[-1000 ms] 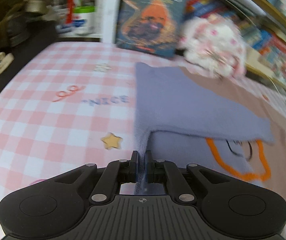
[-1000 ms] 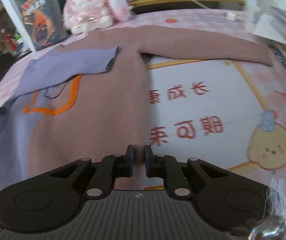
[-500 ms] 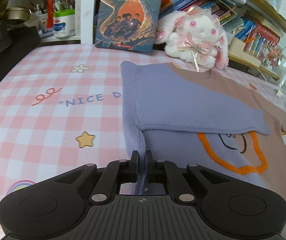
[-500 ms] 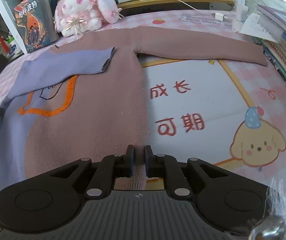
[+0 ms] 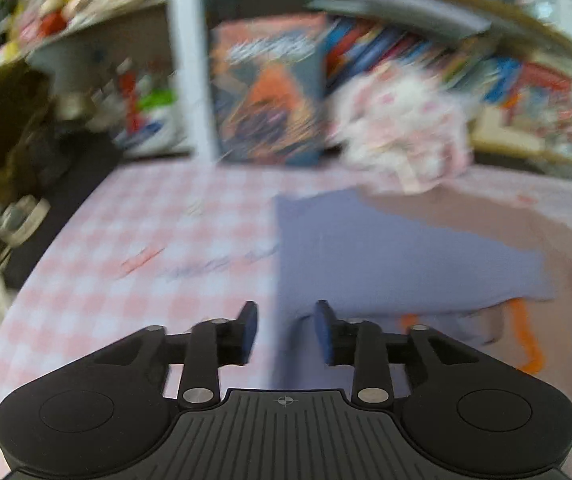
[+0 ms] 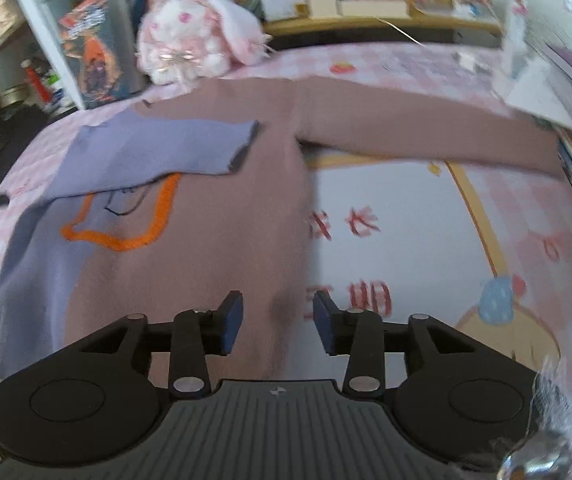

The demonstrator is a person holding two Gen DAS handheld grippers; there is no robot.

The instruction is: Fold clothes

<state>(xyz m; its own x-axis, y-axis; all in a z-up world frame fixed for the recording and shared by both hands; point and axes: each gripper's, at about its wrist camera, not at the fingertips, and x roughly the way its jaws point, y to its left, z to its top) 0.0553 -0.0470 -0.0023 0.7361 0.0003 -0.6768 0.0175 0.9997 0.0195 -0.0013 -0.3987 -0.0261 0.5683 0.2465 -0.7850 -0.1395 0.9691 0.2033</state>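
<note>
A mauve and lavender sweater (image 6: 222, 216) with an orange outline lies flat on the pink checked cloth. Its lavender sleeve (image 6: 166, 148) is folded across the chest; the mauve sleeve (image 6: 425, 136) stretches out to the right. My left gripper (image 5: 286, 328) hovers over the sweater's lavender left edge (image 5: 365, 248), jaws opening, the cloth below them and not pinched. My right gripper (image 6: 278, 320) is above the sweater's lower right hem, jaws opening, pads clear of the fabric.
A pink plush rabbit (image 6: 190, 40) and an upright book (image 6: 94, 48) stand at the table's back edge. Bookshelves run behind. Stacked books and papers (image 6: 565, 92) crowd the right side. A printed mat (image 6: 425, 248) lies right of the sweater.
Both grippers were shut on the sweater's edges and have opened, letting the fabric go. The left view has lifted and pulled back and is now blurred; the right shifted slightly.
</note>
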